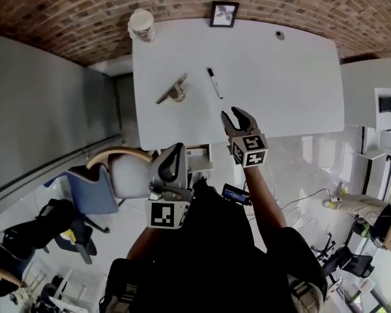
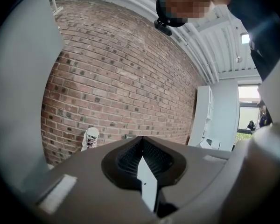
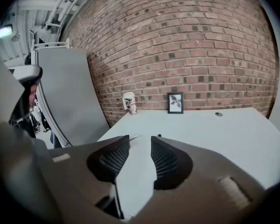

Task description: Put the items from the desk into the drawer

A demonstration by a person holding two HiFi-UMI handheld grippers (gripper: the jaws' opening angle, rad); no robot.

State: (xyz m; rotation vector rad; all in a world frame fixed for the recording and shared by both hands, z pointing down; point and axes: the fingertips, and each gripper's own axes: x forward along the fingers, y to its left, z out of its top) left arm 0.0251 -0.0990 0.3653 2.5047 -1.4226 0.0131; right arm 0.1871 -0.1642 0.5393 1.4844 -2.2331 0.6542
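1. Brick wall (image 1: pixel 65 18) ran along the back, with a white desk (image 1: pixel 280 90) pushed up against it.
2. Stuff on the desk: a cup (image 1: pixel 142 25) at the far left corner, a small frame (image 1: pixel 223 14) leaning at the wall, and a pen (image 1: pixel 214 82) lying near the middle. A metal stand (image 1: pixel 173 90) sat just left of the pen, not touching it.
3. Right gripper (image 1: pixel 231 113) hovered over the near edge of the desk, aimed at the pen but well short of it. Its jaws were roughly half open, and only bare desktop showed between them.
4. Left gripper (image 1: pixel 177 149) was lower and closer to the person, off the front-left of the desk, next to a chair (image 1: pixel 91 188). Its jaw tips were pressed together and it held nothing.
5. From the left gripper view you mostly got wall, plus the cup poking up over the jaws.
6. All four items were out on top of the desk.
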